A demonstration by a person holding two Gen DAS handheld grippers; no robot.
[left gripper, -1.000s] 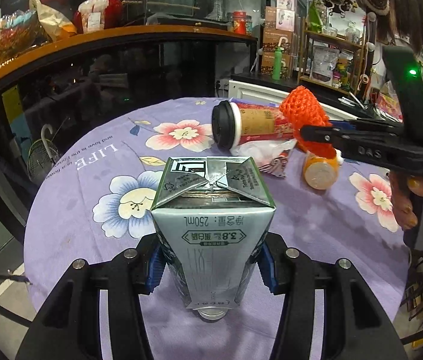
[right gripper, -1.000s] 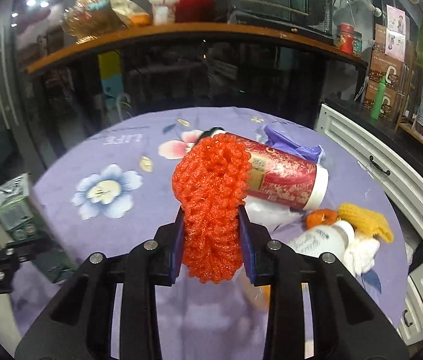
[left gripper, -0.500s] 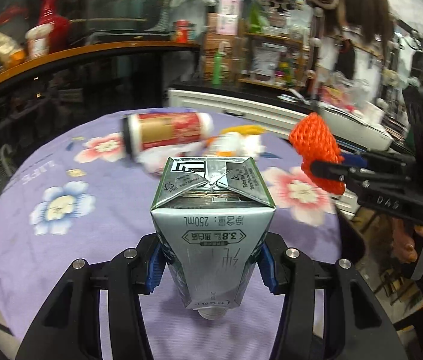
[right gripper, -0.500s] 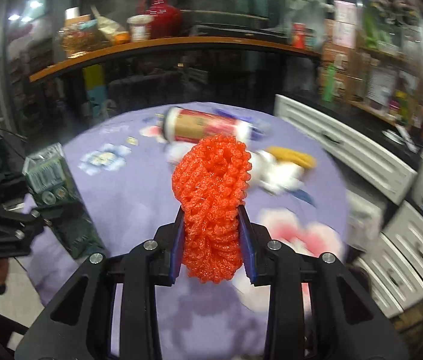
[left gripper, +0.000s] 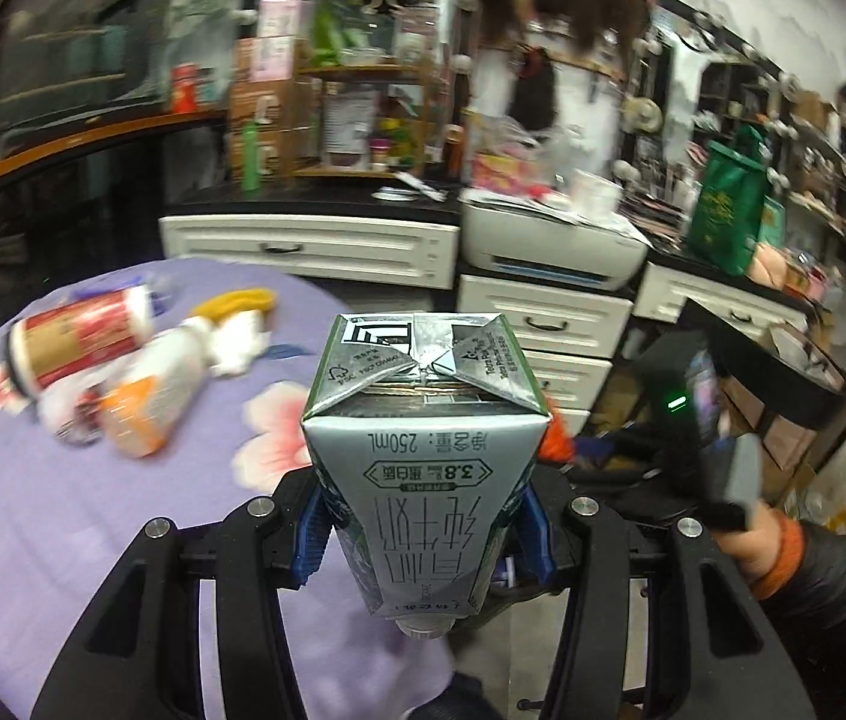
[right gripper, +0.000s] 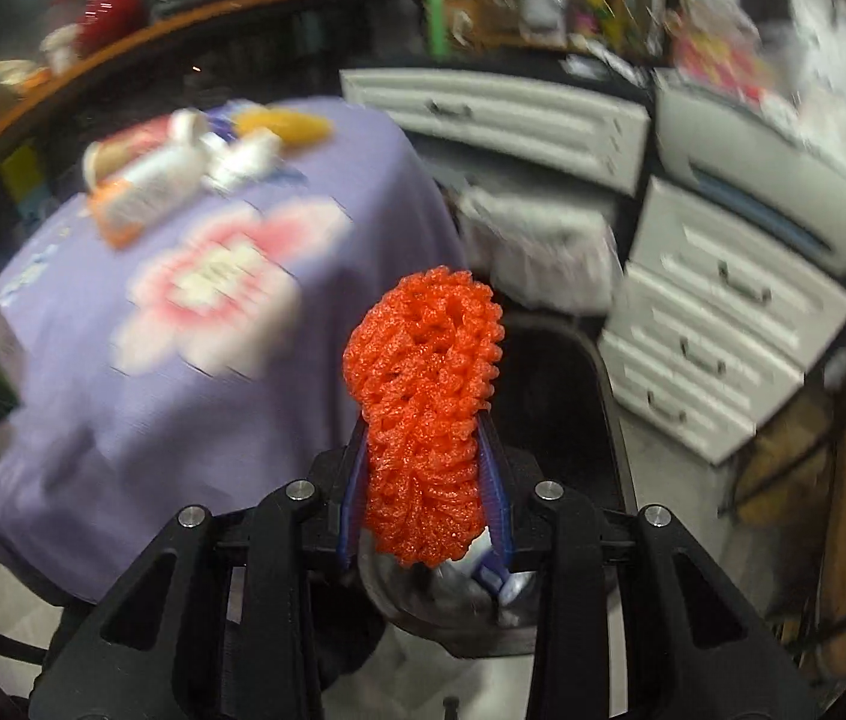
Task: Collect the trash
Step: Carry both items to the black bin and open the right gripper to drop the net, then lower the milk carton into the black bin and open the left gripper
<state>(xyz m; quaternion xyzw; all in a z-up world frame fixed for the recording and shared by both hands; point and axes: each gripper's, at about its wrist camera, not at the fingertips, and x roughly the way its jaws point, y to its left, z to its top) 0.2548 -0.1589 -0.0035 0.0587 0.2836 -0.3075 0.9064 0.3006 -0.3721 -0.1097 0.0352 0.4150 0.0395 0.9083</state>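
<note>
I am holding the orange foam net [right gripper: 423,414] in my right gripper [right gripper: 423,516], its blue pads pinched in tight on the net's lower half so the bunched upper part is sticking up past the fingertips. Directly beyond and below that net a dark bin [right gripper: 561,420] is showing, its open mouth lying just past the edge of the purple flowered tablecloth [right gripper: 141,408] and in front of the white drawers [right gripper: 717,324]. That is the relation I am steering by: the bin is sitting ahead of and under the right gripper, so I judge the net is nearly over the opening, though blur is keeping me from reading the rim exactly.

My left gripper [left gripper: 423,528] is clamped on the silver milk carton [left gripper: 423,438], the carton's long axis running along the fingers with its folded top facing away from the camera and its cap end towards the camera. In the left wrist view the right gripper is lying to the carton's right, lower and off the table edge, so I am judging the right hand nearer the bin and the carton following second. A red paper cup [left gripper: 81,336], a bottle with an orange cap [left gripper: 153,396] and a yellow net [left gripper: 237,303] are lying on the cloth, well apart from both tools, waiting to be collected
</note>
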